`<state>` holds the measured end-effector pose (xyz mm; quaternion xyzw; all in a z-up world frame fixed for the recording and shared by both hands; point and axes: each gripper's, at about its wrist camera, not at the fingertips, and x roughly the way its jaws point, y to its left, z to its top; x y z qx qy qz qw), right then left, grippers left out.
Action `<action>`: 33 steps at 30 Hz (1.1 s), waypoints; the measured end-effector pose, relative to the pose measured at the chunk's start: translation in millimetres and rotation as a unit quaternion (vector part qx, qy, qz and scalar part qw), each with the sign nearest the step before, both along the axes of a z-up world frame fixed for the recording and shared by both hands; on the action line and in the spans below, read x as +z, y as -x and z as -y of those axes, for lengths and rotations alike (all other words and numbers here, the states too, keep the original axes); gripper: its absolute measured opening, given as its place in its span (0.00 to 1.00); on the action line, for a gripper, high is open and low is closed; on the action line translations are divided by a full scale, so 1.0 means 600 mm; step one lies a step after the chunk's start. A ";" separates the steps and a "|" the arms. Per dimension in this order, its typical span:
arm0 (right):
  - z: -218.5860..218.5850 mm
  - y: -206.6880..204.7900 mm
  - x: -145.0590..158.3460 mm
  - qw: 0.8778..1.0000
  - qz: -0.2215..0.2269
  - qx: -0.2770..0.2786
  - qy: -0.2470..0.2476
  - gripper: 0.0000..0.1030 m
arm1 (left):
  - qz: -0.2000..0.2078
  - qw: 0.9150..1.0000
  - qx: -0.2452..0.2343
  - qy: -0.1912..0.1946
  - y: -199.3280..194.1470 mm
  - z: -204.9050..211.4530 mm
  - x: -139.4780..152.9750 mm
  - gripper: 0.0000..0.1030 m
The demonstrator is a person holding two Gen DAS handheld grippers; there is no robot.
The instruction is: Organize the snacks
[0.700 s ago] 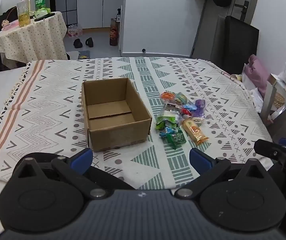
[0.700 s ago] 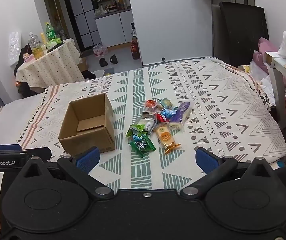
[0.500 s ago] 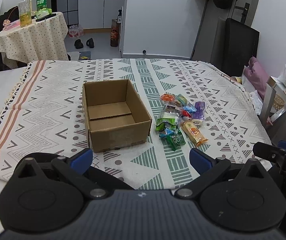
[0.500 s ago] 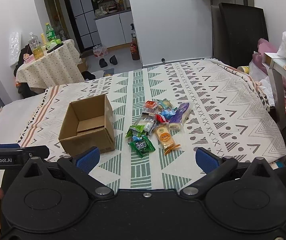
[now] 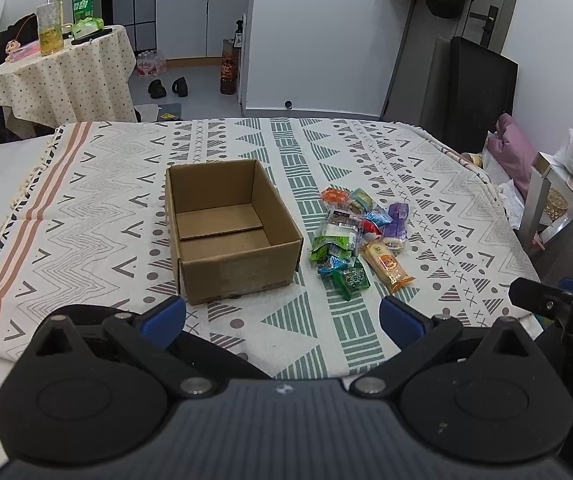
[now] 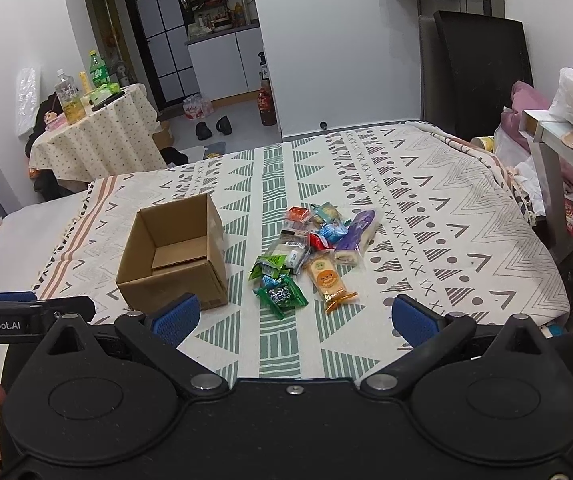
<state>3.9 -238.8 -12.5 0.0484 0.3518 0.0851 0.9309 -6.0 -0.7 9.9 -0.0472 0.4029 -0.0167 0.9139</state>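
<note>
Little changed over last 0.7 s: left gripper [image 5: 282,318] and right gripper [image 6: 292,318] both spread wide, empty, slightly raised; open brown cardboard box [image 5: 230,234] ahead-left, colourful wrapped snack pile [image 6: 310,258] ahead, untouched, sorting unstarted.

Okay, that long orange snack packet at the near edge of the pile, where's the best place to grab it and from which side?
Grip the orange packet across its narrow width near the middle, coming down from above with the right gripper, which is open. It lies flat on the cloth, long and slim, its near end clear of the green packet beside it, so the long edges look reachable.
</note>
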 end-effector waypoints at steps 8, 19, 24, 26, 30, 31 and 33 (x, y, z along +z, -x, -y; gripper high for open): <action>0.002 0.001 0.000 1.000 -0.003 -0.004 -0.002 1.00 | 0.000 1.000 -0.001 0.002 0.003 0.002 0.002 0.99; -0.002 0.001 -0.001 1.000 -0.006 -0.002 0.001 1.00 | 0.000 1.000 0.000 0.003 0.006 0.003 0.002 0.99; -0.002 0.000 -0.002 1.000 -0.005 -0.001 -0.001 1.00 | 0.000 1.000 0.002 0.002 0.008 0.003 0.003 0.99; -0.002 0.000 -0.002 1.000 -0.006 -0.001 0.000 1.00 | -0.001 1.000 0.004 0.004 0.007 0.000 0.002 0.99; -0.004 -0.001 -0.003 1.000 -0.007 0.000 0.002 1.00 | -0.001 1.000 0.008 0.010 0.004 -0.004 0.000 0.99; -0.004 -0.002 -0.003 1.000 -0.007 0.001 0.002 1.00 | -0.001 1.000 0.008 0.010 0.003 -0.004 0.000 0.99; -0.004 -0.002 -0.004 1.000 -0.008 -0.001 0.002 1.00 | -0.002 1.000 0.008 0.012 0.002 -0.004 -0.002 0.99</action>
